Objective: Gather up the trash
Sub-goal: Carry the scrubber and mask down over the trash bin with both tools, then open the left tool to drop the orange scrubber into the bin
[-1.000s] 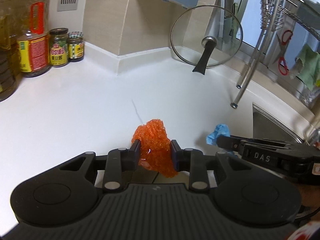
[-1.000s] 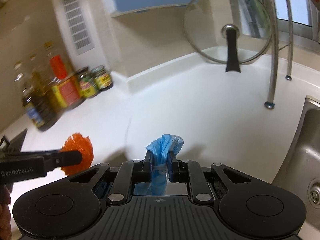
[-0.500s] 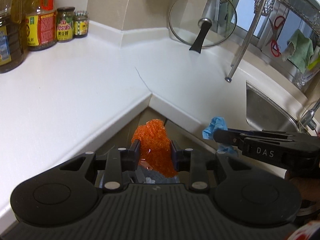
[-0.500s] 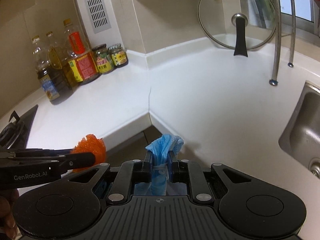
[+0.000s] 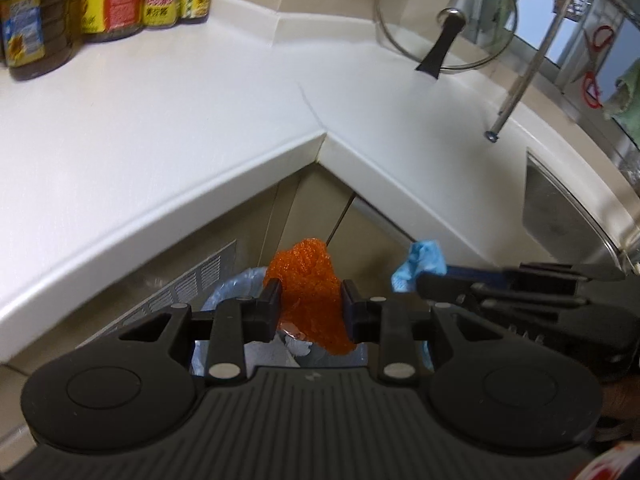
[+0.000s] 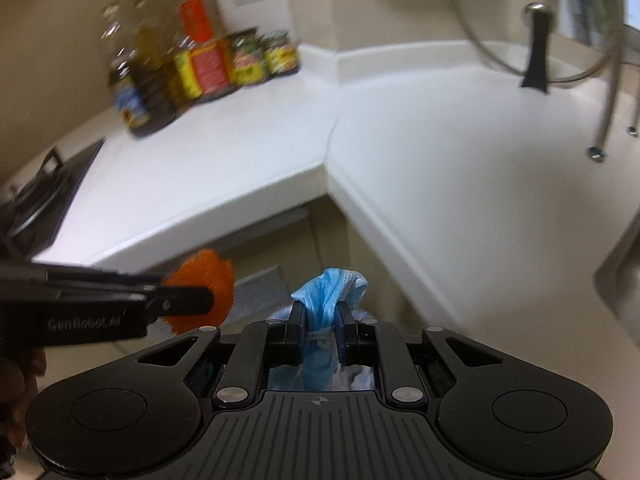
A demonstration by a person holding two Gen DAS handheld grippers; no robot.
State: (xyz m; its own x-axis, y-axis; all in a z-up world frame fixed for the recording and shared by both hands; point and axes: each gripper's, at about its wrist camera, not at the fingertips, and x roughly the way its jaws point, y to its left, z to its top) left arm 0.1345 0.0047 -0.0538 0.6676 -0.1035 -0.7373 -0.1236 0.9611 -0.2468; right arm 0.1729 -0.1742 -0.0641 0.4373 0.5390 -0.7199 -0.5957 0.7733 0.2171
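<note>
My left gripper [image 5: 310, 300] is shut on a crumpled orange mesh net [image 5: 310, 280] and holds it in the air, off the counter, above a trash bin lined with a bluish bag [image 5: 224, 292]. The net also shows in the right wrist view [image 6: 204, 280]. My right gripper [image 6: 318, 320] is shut on a crumpled blue face mask [image 6: 328, 292], also above the bin [image 6: 280, 314]. In the left wrist view the mask [image 5: 420, 266] sits at the tip of the right gripper, just right of the net.
The white L-shaped counter [image 5: 160, 128] has its inner corner edge just beyond both grippers. Oil bottles and jars [image 5: 108, 0] stand at the back left, a glass lid [image 5: 444, 24] leans at the back, a sink [image 5: 560, 216] lies right, a stove [image 6: 44, 196] left.
Both grippers pulled back from over the counter and dropped below its edge with their trash. The bin has come into view beneath them.
</note>
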